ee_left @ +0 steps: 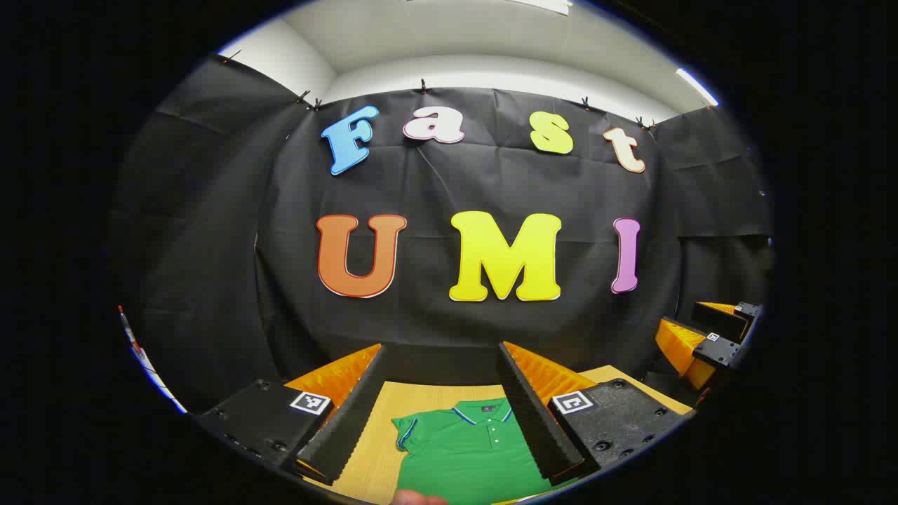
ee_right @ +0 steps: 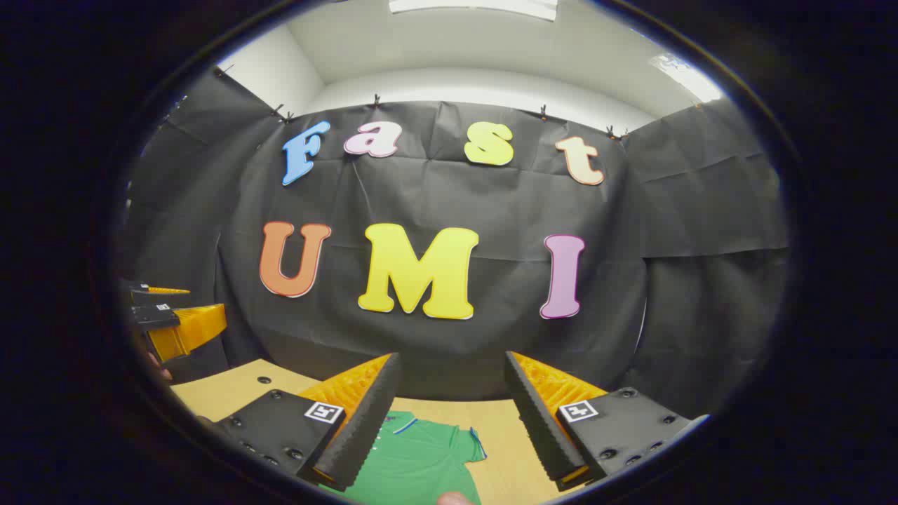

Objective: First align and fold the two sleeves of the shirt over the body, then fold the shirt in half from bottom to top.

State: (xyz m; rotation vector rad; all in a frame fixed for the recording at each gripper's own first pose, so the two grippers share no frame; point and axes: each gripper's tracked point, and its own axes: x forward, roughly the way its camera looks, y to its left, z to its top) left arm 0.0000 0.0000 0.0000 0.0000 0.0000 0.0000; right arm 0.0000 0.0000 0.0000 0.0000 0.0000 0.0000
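A green polo shirt [ee_left: 466,449] lies flat on the wooden table [ee_left: 375,456], collar toward the back wall, one short sleeve spread out to the side. My left gripper [ee_left: 442,368] hangs open above its collar end, nothing between the fingers. In the right gripper view the shirt [ee_right: 414,459] shows with its other sleeve spread out, and my right gripper [ee_right: 452,379] stands open above it, holding nothing. The right gripper [ee_left: 708,333] also appears far right in the left gripper view. The left gripper [ee_right: 172,319] appears far left in the right gripper view.
Black cloth walls close the booth behind and on both sides. The table's [ee_right: 231,389] far edge runs just in front of the back wall. A fingertip [ee_left: 419,498] pokes in at the bottom edge of the left gripper view.
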